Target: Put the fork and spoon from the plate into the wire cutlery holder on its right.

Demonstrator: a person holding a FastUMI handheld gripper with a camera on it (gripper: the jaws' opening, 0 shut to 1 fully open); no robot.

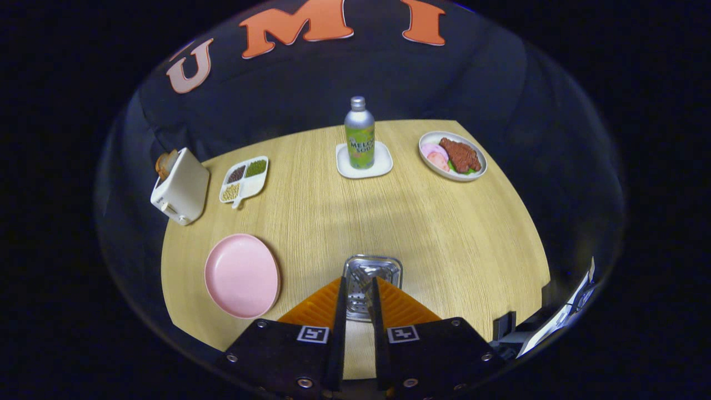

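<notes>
Two claw (359,289) fingers, narrowly parted, hang over the wire cutlery holder (372,272).

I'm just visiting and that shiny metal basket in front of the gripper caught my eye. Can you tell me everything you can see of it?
The wire cutlery holder looks like shiny silver metal, squarish with rounded corners, seen from above so its perforated bottom shows. It stands upright on the wooden table, to the right of the bare pink plate. I cannot make out any cutlery inside it. The gripper hovers over its near side with a narrow gap between its fingers, holding nothing; whether they touch the rim I cannot tell.
</notes>
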